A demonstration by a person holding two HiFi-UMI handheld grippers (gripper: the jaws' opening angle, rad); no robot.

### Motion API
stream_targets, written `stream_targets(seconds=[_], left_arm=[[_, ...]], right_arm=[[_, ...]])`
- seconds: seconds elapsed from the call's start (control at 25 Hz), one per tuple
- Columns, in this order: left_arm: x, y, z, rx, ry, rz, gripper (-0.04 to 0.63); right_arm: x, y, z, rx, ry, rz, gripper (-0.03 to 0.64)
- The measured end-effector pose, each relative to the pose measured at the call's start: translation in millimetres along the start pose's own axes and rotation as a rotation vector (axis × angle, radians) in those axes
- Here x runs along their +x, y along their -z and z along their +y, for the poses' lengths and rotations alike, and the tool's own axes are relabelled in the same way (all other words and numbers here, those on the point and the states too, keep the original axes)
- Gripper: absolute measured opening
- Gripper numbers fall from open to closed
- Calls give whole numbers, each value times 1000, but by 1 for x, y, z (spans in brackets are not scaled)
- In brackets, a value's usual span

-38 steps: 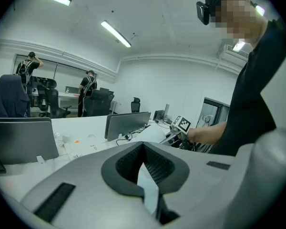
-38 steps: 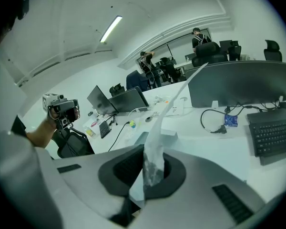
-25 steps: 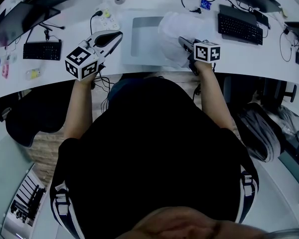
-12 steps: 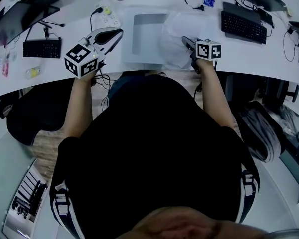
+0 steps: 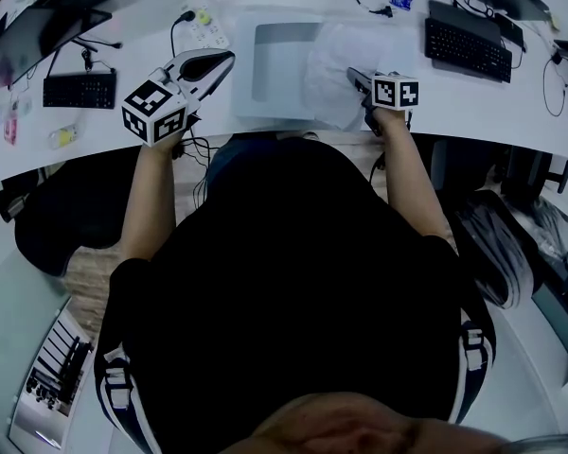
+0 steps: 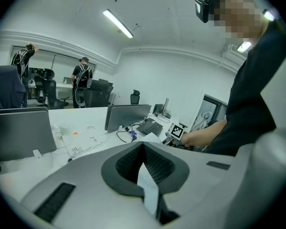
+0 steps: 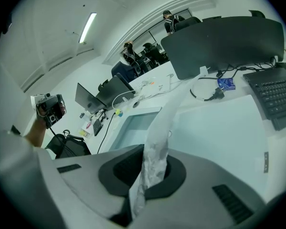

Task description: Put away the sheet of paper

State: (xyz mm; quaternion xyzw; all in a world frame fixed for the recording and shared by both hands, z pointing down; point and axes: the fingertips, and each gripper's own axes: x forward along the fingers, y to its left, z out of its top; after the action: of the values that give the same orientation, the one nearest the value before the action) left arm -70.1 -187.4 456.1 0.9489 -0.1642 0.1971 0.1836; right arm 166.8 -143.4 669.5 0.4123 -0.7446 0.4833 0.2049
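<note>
The paper (image 5: 339, 57) is a thin, translucent white sheet. It is over the bench (image 5: 511, 112) at the middle, just inside the front edge and just right of a grey pad (image 5: 282, 60). The right tongs (image 5: 358, 78) are closed on its near edge. In the right gripper view the sheet is bunched and wrinkled between the pads, then rises out of them as a curling strip towards the back of the bench. The left tongs (image 5: 218, 63) hang over the front edge to the left of the pad. Their pads meet at the tip and hold nothing.

The sheet looks very light and limp. It has no stiffness to carry its own span, so it will probably droop, fold and sway from a single pinch. It already creases where it is pinched and would likely tear under a hard tug or a twist. It seems smooth and could slide out of a loose grip. The best hold looks to be at an edge or corner, well inside the pads. A second hold on the far edge would help if it has to go in flat.

No brand or writing can be read. The only print in view is the square black-and-white marker pattern on each gripper's cube.
</note>
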Motion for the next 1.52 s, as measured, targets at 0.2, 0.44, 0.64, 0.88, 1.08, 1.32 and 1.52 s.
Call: stream_targets(seconds=[0.2, 0.44, 0.64, 0.88, 1.08, 1.32, 1.52], left_arm=[[1, 2, 5, -10, -3, 8, 21], [1, 6, 9, -23, -2, 14, 21], [-3, 11, 17, -35, -15, 17, 21], [-2, 21, 21, -45, -15, 33, 21], [-4, 25, 26, -57, -20, 35, 21], [-8, 30, 32, -67, -24, 36, 21], [-9, 37, 36, -82, -24, 51, 21]], right_arm=[[8, 3, -12, 8, 12, 24, 14], [23, 16, -34, 27, 39, 71, 15], [31, 19, -37, 31, 43, 76, 14], [39, 19, -40, 27, 47, 87, 15], [46, 18, -40, 30, 48, 92, 15], [55, 18, -36, 15, 52, 109, 15], [62, 21, -36, 18, 55, 133, 14]])
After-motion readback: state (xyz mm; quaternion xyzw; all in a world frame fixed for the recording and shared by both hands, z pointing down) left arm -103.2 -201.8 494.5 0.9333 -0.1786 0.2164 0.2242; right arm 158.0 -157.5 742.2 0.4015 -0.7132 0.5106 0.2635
